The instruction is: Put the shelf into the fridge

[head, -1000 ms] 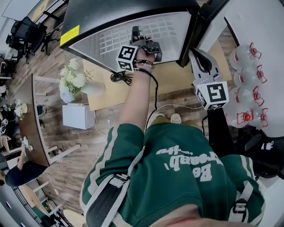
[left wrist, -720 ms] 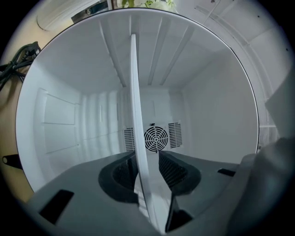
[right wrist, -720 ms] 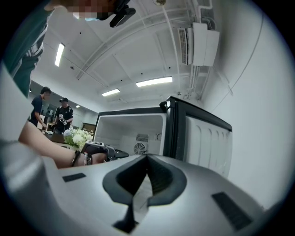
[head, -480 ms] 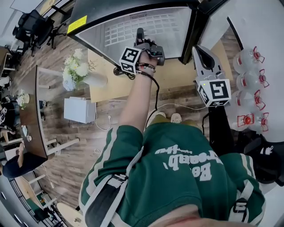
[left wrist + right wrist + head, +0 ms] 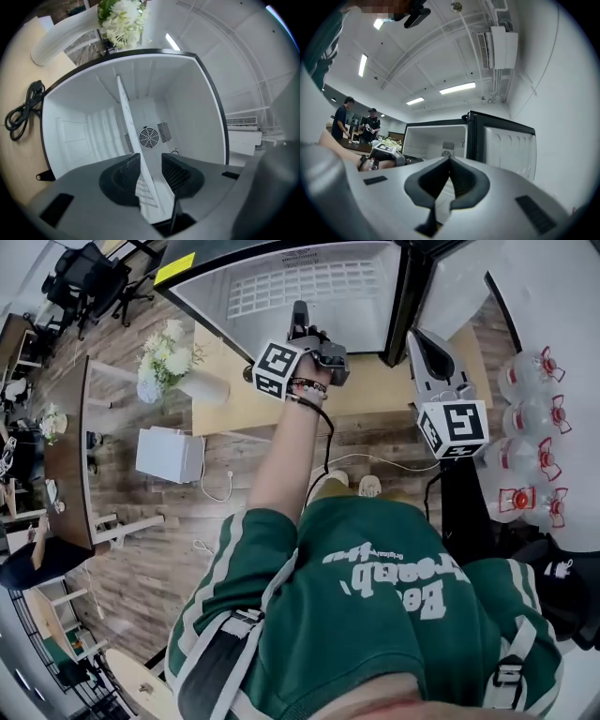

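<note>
Two claws: status at the fridge

Left claw (image 5: 151, 158): jaws partly apart, having just been opening. The shelf (image 5: 124, 108) passes between them edge-on, close against one pad, with a clear gap at the other. Right claw (image 5: 450, 160): jaw tips together, nothing held. The shelf is a white slotted panel that runs from the left jaws deep into the open fridge (image 5: 192, 108).
</note>
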### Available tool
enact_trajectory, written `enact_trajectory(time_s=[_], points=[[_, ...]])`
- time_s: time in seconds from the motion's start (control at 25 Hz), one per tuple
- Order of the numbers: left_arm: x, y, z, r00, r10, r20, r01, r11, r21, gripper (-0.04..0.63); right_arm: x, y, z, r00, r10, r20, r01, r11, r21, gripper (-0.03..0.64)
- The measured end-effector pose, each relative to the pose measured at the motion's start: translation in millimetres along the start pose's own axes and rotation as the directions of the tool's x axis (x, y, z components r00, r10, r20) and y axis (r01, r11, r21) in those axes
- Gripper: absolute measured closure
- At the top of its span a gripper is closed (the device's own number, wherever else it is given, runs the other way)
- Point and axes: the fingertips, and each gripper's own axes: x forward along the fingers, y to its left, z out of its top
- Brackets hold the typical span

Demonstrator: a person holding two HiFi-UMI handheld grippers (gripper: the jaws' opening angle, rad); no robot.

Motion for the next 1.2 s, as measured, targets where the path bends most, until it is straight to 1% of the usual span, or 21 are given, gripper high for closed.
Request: enact_trajectory(time_s=[0.12,0.2,0.24,0.28,0.32,0.36,0.44,0.52,0.56,0.6,0.64,0.72,0.76,0.92,0.96,1.0,1.08,1.12,1.2], points=[[-14.7,-15.0,2.1,1.000,-0.024,0.002,0.024,0.997,0.074,0.460,-6.6,-0.5,0.7,1.000,0.012,0.009,-0.012,1.000,0.013,0.614],[-24.2,-30.4,2.1,0.999,-0.039,-0.014,0.041,0.988,0.152,0.453,-11.0,-2.6,0.9,1.000,0.017,0.015,-0.017,1.000,0.024,0.612],[-28.8,-39.7,2.1,0.999,-0.046,-0.026,0.050,0.977,0.206,0.449,-12.6,-4.1,0.8,1.000,0.017,0.016,-0.017,0.999,0.028,0.612],[-33.4,-49.0,2.3,0.998,-0.051,-0.037,0.059,0.961,0.270,0.445,-13.6,-5.7,0.5,1.000,0.016,0.017,-0.016,0.999,0.033,0.612],[-38.3,-57.5,2.5,0.998,-0.051,-0.047,0.064,0.939,0.338,0.442,-14.1,-7.2,0.3,1.000,0.014,0.018,-0.014,0.999,0.041,0.612],[-43.6,-64.9,2.5,0.997,-0.048,-0.058,0.068,0.911,0.408,0.439,-14.3,-8.4,0.1,1.000,0.012,0.019,-0.013,0.999,0.049,0.612],[-55.0,-78.3,2.6,0.997,-0.039,-0.070,0.071,0.843,0.534,0.434,-13.7,-9.2,-0.2,1.000,0.014,0.021,-0.015,0.998,0.056,0.612],[-66.0,-91.5,3.7,0.996,-0.043,-0.074,0.080,0.769,0.634,0.428,-12.6,-7.6,-0.6,1.000,0.018,0.019,-0.019,0.998,0.053,0.612],[-70.8,-98.2,3.9,0.996,-0.047,-0.078,0.088,0.730,0.678,0.423,-12.1,-5.9,-0.6,1.000,0.021,0.019,-0.022,0.998,0.052,0.613],[-74.9,-104.2,3.9,0.995,-0.047,-0.084,0.093,0.685,0.722,0.419,-11.5,-4.0,-0.5,0.999,0.026,0.020,-0.027,0.998,0.052,0.612],[-78.4,-109.2,3.6,0.995,-0.039,-0.090,0.094,0.633,0.769,0.417,-10.6,-2.2,-0.6,0.999,0.030,0.021,-0.031,0.998,0.052,0.612],[-84.4,-116.4,2.4,0.995,-0.006,-0.097,0.086,0.514,0.853,0.414,-8.0,1.1,-1.3,0.999,0.036,0.021,-0.037,0.998,0.053,0.613],[-87.5,-119.8,1.8,0.995,0.006,-0.096,0.083,0.460,0.884,0.414,-6.6,2.7,-1.8,0.999,0.039,0.022,-0.040,0.998,0.054,0.612],[-101.8,-136.2,-0.8,0.996,0.002,-0.089,0.085,0.274,0.958,0.400,-3.3,10.3,-4.4,0.998,0.055,0.018,-0.056,0.997,0.045,0.612],[-105.5,-139.5,-1.8,0.996,-0.002,-0.088,0.086,0.233,0.969,0.400,-2.5,12.2,-5.0,0.998,0.059,0.016,-0.060,0.997,0.043,0.612],[-109.2,-142.1,-2.9,0.996,-0.006,-0.090,0.089,0.202,0.975,0.394,-1.6,13.9,-5.3,0.998,0.062,0.016,-0.063,0.997,0.043,0.612],[-116.4,-145.3,-5.2,0.995,-0.008,-0.099,0.099,0.157,0.983,0.390,0.9,17.3,-4.7,0.998,0.064,0.018,-0.065,0.997,0.040,0.612],[-120.2,-146.4,-6.7,0.994,-0.006,-0.105,0.105,0.127,0.986,0.386,2.1,18.9,-4.0,0.998,0.064,0.020,-0.064,0.997,0.036,0.612],[-129.4,-148.8,-10.7,0.993,-0.003,-0.121,0.121,0.053,0.991,0.380,3.8,22.1,-2.4,0.998,0.064,0.021,-0.065,0.998,0.019,0.612]])
